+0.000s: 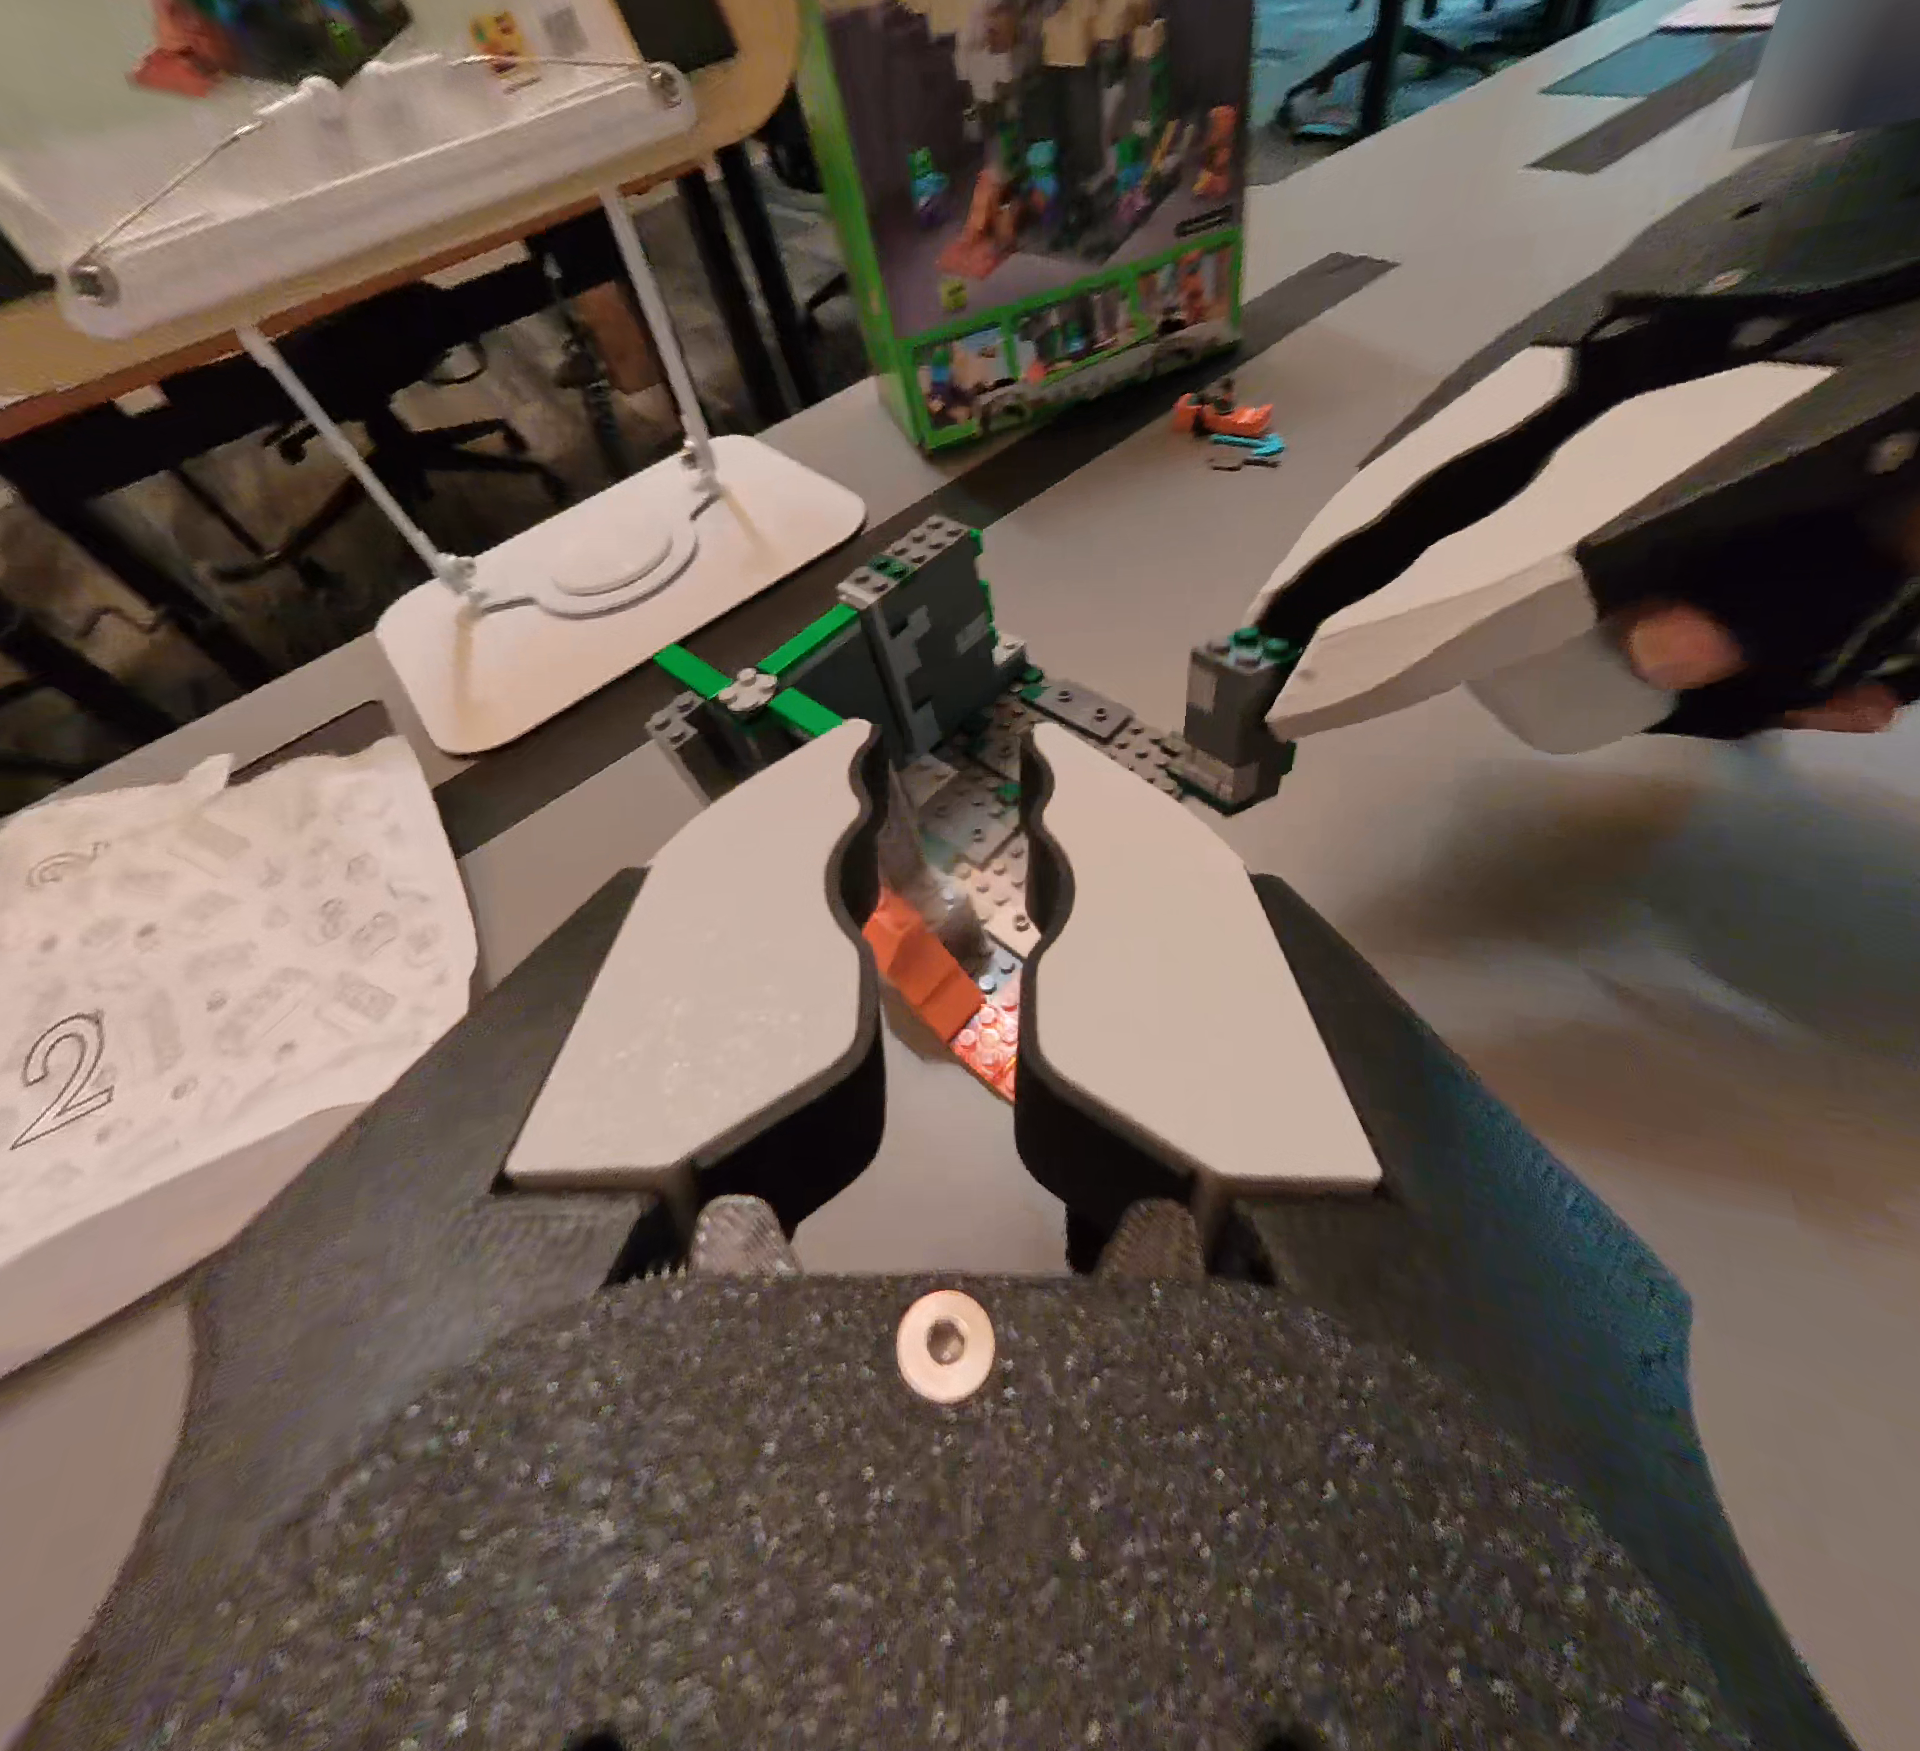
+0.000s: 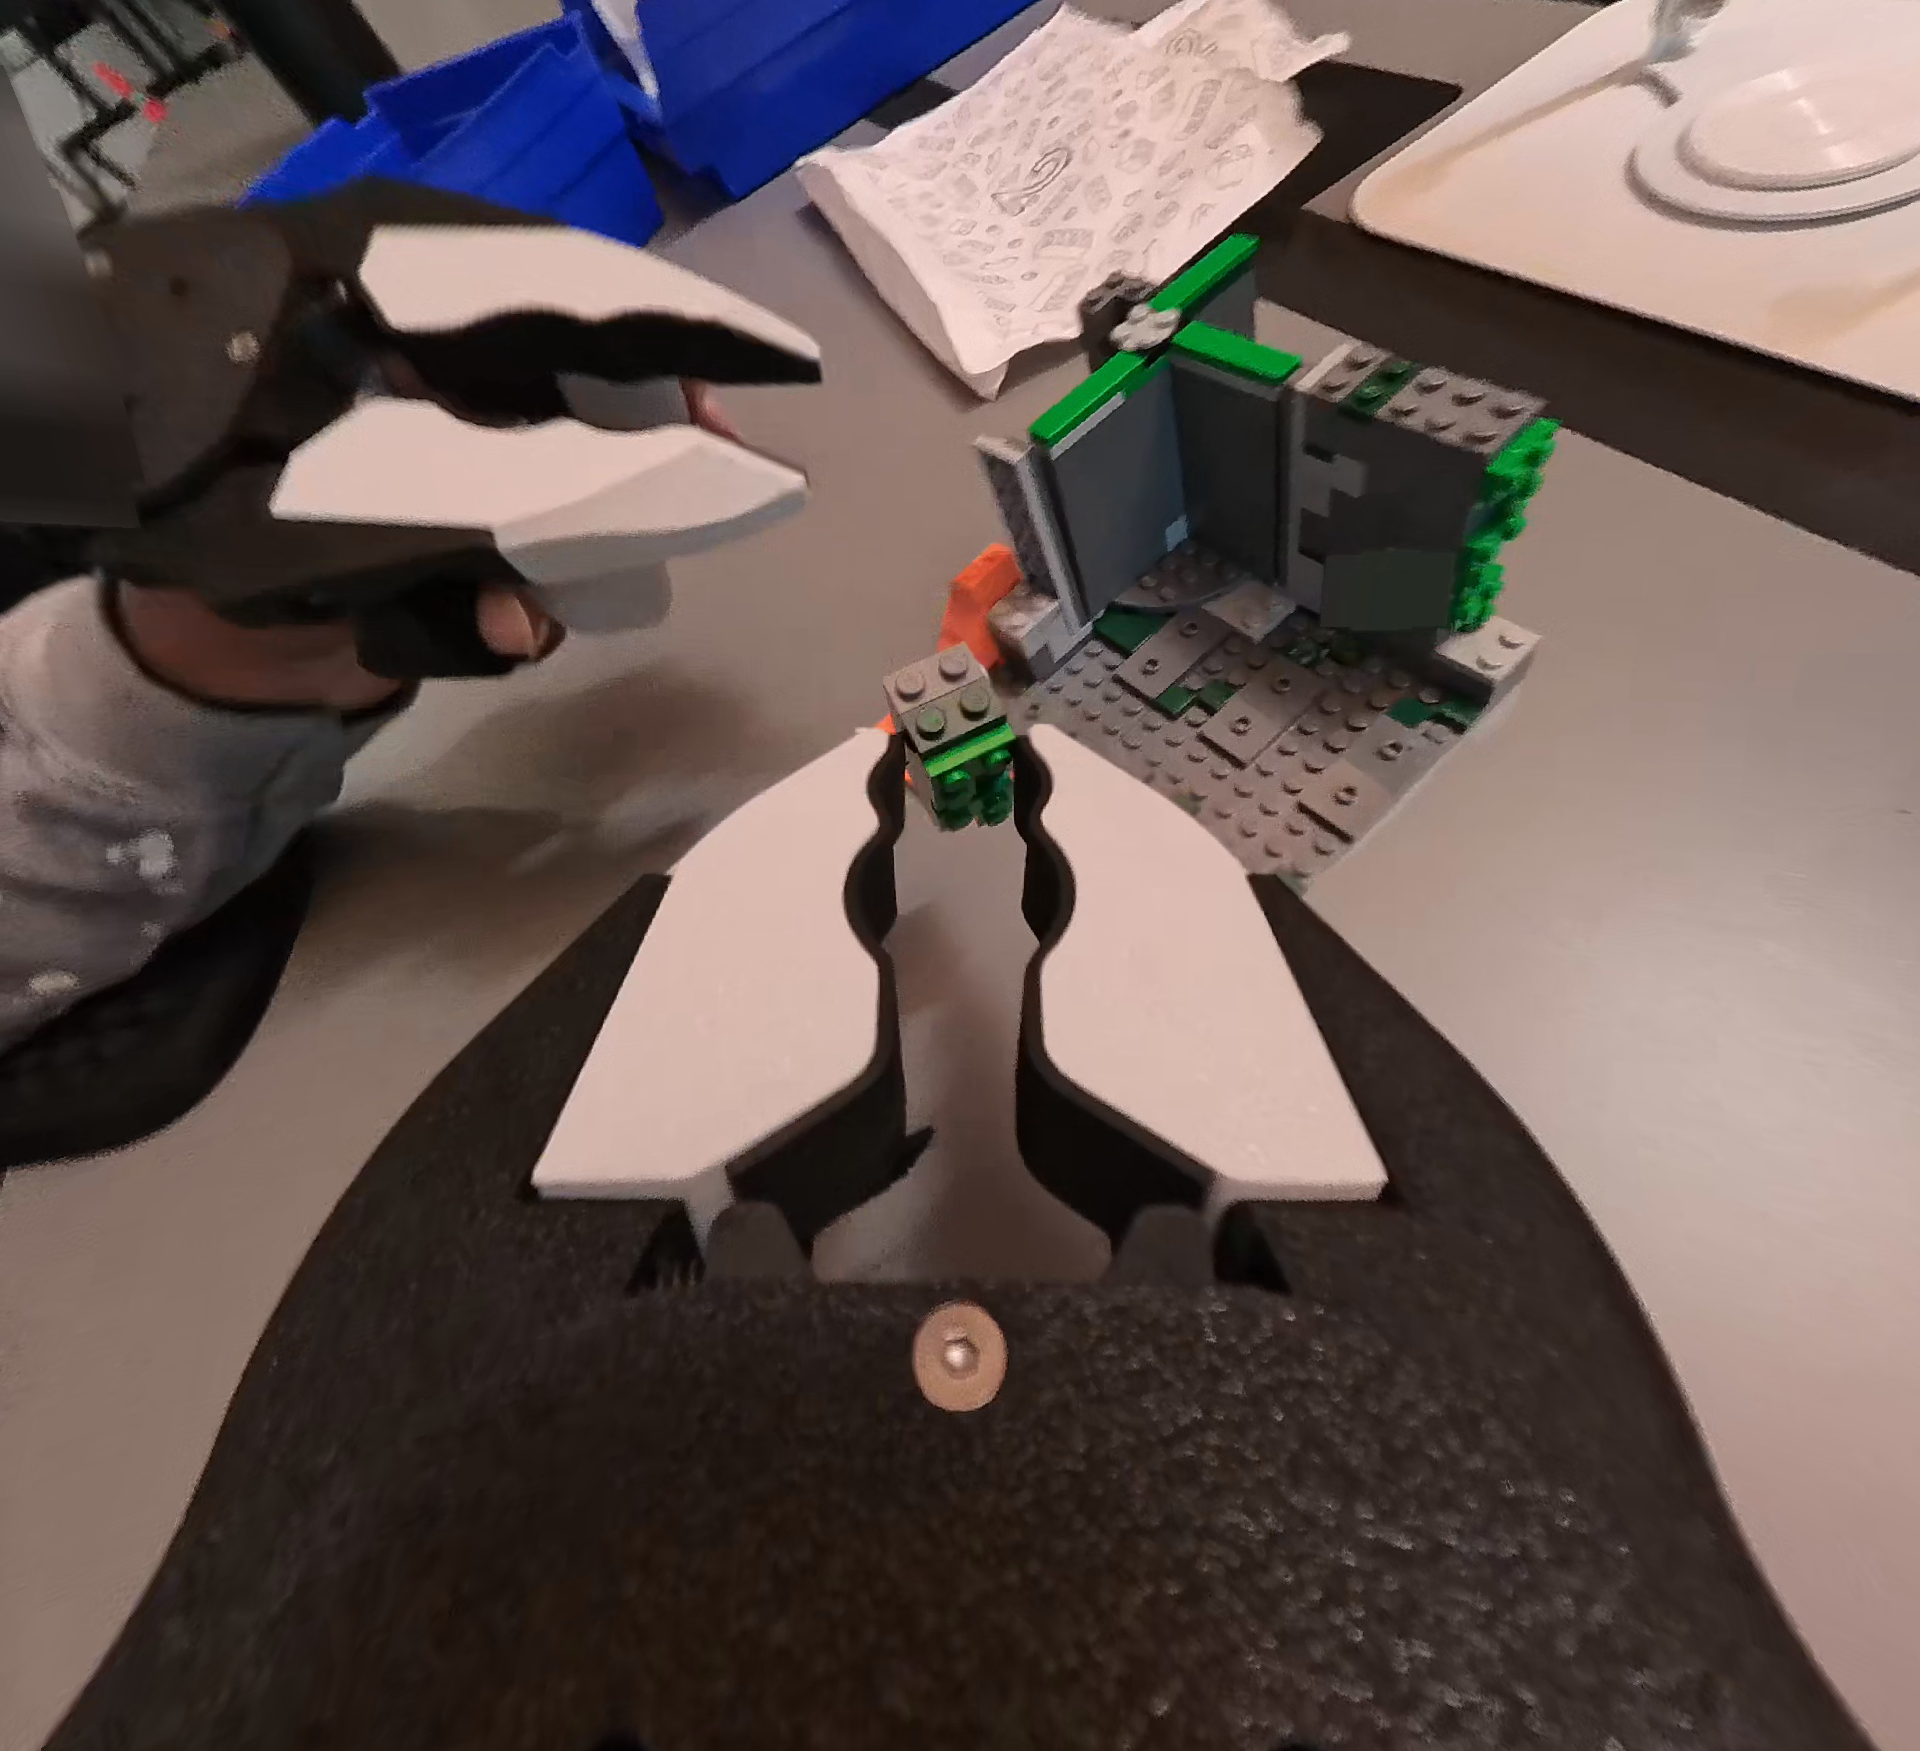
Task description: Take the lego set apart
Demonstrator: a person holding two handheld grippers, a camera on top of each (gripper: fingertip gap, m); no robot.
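The lego set (image 2: 1247, 558) stands on the grey table: a studded grey baseplate, dark grey walls with green trim, and an orange part at its side. In the left wrist view it (image 1: 925, 652) lies just beyond my left gripper (image 1: 951, 745), which is open and empty above the orange end. The left gripper also shows in the right wrist view (image 2: 805, 428), jaws apart. My right gripper (image 2: 961, 745) is shut on a small grey and green block stack (image 2: 951, 735) at the baseplate's near corner. From the left the stack (image 1: 1231, 725) hangs from the right gripper (image 1: 1268, 667).
The set's box (image 1: 1039, 195) stands behind, with loose orange and teal pieces (image 1: 1231, 434) in front of it. A white booklet stand (image 1: 623, 579) and a printed paper bag (image 1: 208, 953) lie to the left. Blue bins (image 2: 727, 60) sit at the far edge. Some 7 cm of space lies between my two pairs of fingers.
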